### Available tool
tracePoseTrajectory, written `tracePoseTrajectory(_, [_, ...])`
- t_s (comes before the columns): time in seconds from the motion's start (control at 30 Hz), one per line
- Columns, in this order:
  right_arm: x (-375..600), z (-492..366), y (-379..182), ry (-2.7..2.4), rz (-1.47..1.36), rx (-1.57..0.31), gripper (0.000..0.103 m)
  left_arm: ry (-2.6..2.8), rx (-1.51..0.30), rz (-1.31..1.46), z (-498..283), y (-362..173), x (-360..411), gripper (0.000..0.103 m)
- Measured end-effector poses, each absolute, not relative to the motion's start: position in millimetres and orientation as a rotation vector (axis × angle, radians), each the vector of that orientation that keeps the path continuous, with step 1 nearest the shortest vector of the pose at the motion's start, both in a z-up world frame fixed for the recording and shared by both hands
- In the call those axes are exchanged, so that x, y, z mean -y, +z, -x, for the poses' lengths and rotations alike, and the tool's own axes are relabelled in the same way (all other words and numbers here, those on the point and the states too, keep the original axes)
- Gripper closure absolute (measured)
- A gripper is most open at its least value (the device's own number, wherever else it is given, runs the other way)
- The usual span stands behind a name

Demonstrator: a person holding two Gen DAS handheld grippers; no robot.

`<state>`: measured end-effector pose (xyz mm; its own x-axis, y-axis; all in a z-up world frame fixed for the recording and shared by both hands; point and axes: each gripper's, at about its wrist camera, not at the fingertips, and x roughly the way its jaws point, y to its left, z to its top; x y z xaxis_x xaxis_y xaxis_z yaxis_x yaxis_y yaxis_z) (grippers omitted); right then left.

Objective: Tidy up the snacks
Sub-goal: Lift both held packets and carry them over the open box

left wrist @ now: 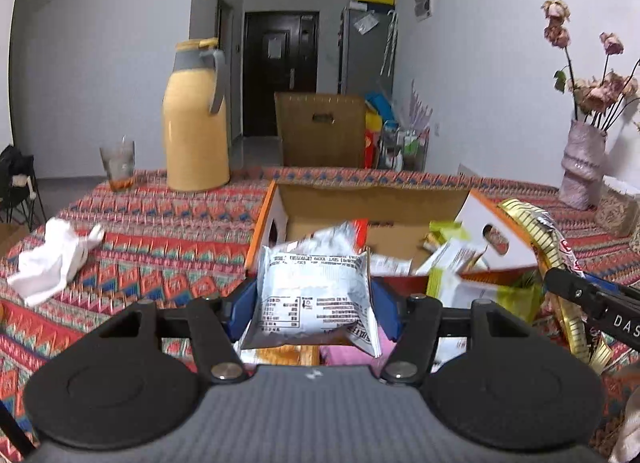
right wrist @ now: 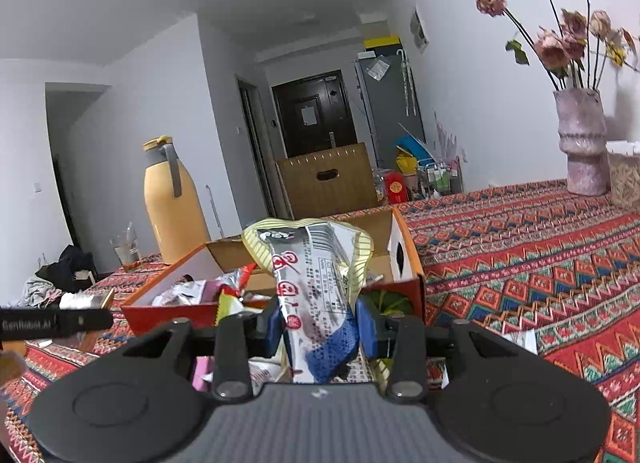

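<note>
Left gripper (left wrist: 314,303): jaws partway open, clamped on a white snack packet (left wrist: 316,295) just before the open cardboard box (left wrist: 376,203) on the worktop (left wrist: 160,235). Right gripper (right wrist: 318,327): jaws narrower, gripping a yellow-edged snack packet (right wrist: 312,263) upright beside the box.

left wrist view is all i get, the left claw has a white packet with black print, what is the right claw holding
Observer: The right claw is shut on a long silver snack packet with red characters and a yellow striped edge.
Operator: is it over the box yet
Observer: No, it stands upright just in front of the open cardboard box with orange edges.
Operator: anything behind the box on that side
Observer: A pale pink ceramic vase of dried roses stands far right on the patterned red tablecloth, with a woven basket beside it.
</note>
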<state>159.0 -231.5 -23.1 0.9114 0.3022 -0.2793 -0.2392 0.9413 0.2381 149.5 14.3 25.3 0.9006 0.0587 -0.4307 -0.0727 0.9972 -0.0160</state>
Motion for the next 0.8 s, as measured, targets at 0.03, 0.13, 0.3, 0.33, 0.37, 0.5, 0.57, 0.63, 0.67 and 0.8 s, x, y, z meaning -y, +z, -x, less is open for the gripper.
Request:
tracePoseTrajectory(0.03, [230, -159, -19, 0.282, -0.196, -0.313, 0.066, 0.064, -0.438, 0.027, -151, 29, -13, 0.041])
tracePoseTrajectory(0.13, [227, -162, -4, 0.286, -0.176, -0.295, 0.066, 0.054, -0.425, 0.012, -157, 40, -10, 0.041])
tracePoseTrajectory(0.3, [219, -178, 15, 0.297, -0.128, -0.290, 0.066, 0.051, -0.400, -0.015, -171, 55, -7, 0.041])
tracePoseTrajectory(0.33, [217, -182, 17, 0.299, -0.117, -0.294, 0.066, 0.053, -0.396, -0.022, -174, 58, -7, 0.041])
tracePoseTrajectory(0.37, [215, -187, 19, 0.300, -0.106, -0.299, 0.066, 0.053, -0.392, -0.028, -179, 61, -6, 0.041])
tracePoseTrajectory(0.5, [210, -209, 26, 0.301, -0.096, -0.319, 0.066, 0.057, -0.388, -0.030, -196, 68, -7, 0.041])
tracePoseTrajectory(0.57, [209, -219, 27, 0.300, -0.103, -0.322, 0.066, 0.066, -0.389, -0.040, -206, 70, -7, 0.041])
tracePoseTrajectory(0.63, [208, -230, 29, 0.296, -0.107, -0.322, 0.066, 0.072, -0.388, -0.048, -217, 71, -9, 0.041])
tracePoseTrajectory(0.67, [207, -236, 30, 0.293, -0.109, -0.322, 0.066, 0.076, -0.389, -0.048, -223, 71, -9, 0.041])
tracePoseTrajectory(0.8, [203, -263, 32, 0.283, -0.124, -0.322, 0.066, 0.089, -0.382, -0.038, -246, 73, -11, 0.041])
